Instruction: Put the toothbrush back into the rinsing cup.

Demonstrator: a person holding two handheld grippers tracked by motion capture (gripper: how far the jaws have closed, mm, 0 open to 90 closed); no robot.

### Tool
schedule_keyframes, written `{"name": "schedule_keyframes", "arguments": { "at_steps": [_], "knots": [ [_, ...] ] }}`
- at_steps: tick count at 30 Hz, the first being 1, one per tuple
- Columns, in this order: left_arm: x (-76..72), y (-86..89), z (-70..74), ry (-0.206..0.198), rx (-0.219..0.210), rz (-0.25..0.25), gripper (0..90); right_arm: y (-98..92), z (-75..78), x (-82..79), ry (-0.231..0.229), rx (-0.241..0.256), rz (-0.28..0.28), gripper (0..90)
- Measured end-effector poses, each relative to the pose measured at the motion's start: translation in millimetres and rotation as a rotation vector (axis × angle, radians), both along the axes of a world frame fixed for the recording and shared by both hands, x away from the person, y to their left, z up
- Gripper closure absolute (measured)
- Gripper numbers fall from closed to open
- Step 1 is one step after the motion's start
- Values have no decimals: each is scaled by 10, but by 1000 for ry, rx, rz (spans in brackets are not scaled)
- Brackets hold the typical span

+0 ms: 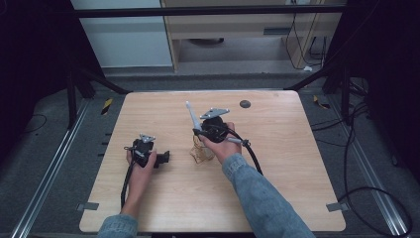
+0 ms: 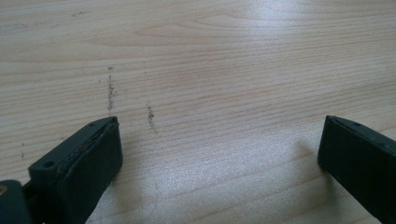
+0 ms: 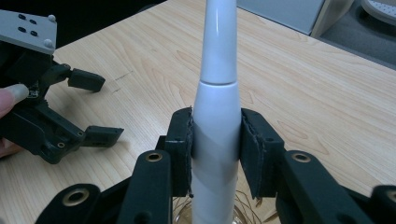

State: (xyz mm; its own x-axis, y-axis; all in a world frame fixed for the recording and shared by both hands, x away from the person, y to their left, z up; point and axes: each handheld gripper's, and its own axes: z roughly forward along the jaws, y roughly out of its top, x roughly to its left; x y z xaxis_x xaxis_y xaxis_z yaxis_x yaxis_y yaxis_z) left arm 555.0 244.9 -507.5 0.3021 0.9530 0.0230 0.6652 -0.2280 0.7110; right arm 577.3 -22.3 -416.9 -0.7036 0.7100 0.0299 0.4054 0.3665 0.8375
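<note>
Two jaws of the right gripper [image 3: 215,149] clamp the white whisk handle [image 3: 217,116] at frame centre, wire loops [image 1: 200,153] near the table [image 1: 277,168]; lifting seems begun, placing remains, left gripper [image 1: 161,157] wide open

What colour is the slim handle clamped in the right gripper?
White, with a pale grey band where the right gripper clamps the handle; clearest in the right gripper view.

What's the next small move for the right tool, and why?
Probably lift straight up a little. The right tool is shut on the white stick, whose lower end sits in a wiry holder on the table. The left tool waits open, clear of it.
</note>
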Motion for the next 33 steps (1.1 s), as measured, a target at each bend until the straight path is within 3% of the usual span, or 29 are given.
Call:
{"name": "schedule_keyframes", "arguments": {
  "at_steps": [33],
  "knots": [
    [2, 0, 0, 0, 1, -1, 0, -81, 73, -46, -9, -9, 2, 583]
  ]
}}
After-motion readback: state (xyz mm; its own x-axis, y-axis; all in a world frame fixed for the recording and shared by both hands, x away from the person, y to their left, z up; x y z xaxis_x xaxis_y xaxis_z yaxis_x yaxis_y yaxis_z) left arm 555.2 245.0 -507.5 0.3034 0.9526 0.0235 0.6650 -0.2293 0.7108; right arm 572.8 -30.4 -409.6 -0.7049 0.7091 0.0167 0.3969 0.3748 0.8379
